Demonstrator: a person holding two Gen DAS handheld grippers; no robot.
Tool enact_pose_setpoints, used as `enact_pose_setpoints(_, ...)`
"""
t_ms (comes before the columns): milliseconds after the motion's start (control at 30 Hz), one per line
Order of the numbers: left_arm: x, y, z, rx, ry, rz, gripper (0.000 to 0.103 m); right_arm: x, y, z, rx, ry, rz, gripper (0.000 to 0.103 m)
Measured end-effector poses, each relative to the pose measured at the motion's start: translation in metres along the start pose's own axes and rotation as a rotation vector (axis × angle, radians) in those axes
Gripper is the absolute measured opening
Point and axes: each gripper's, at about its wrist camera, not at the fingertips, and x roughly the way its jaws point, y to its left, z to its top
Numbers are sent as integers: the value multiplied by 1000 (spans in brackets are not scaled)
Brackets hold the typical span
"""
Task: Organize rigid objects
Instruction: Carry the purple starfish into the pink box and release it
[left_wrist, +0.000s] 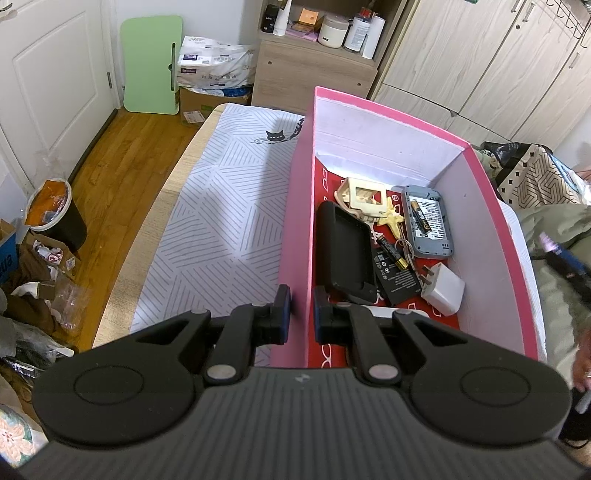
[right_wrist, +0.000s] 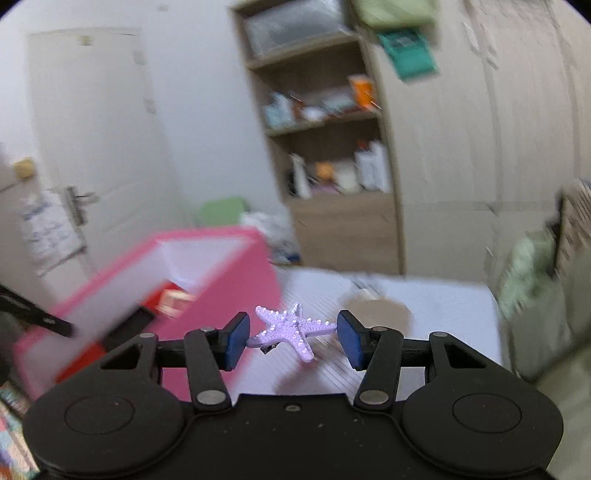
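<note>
A pink box (left_wrist: 295, 229) stands on the bed and holds a black case (left_wrist: 345, 251), a cream frame (left_wrist: 364, 197), a grey device (left_wrist: 428, 225), a white charger (left_wrist: 445, 290), batteries and keys. My left gripper (left_wrist: 301, 314) is shut on the box's left wall, one finger outside and one inside. My right gripper (right_wrist: 293, 339) is shut on a purple starfish (right_wrist: 291, 328), which it holds by its arm tips above the bed, to the right of the pink box (right_wrist: 236, 291). The right wrist view is blurred.
The bed has a striped white sheet (left_wrist: 221, 221). A wooden shelf unit (left_wrist: 314, 55) and wardrobes (left_wrist: 480, 66) stand behind. A bin (left_wrist: 55, 210) and clutter lie on the floor at left. Bags (left_wrist: 535, 177) lie on the bed at right.
</note>
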Motion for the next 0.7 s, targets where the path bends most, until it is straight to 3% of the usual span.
enact_pose_setpoints(100, 1, 0, 0, -7, -2, -1, 10, -1, 28, 20, -85, -1, 136, 58)
enact_pose_setpoints(200, 2, -1, 0, -8, -2, 1, 10, 24, 54, 34, -135, 35, 268, 58)
enact_pose_setpoints(333, 2, 3, 0, -31, -10, -15, 10, 71, 89, 42, -184, 166, 372, 58)
enact_pose_setpoints(500, 1, 7, -4, -48, -26, -34, 10, 117, 109, 40, -183, 386, 361, 58)
enact_pose_setpoints(700, 3, 9, -3, -45, -27, -43, 10, 141, 126, 29, -200, 495, 324, 58)
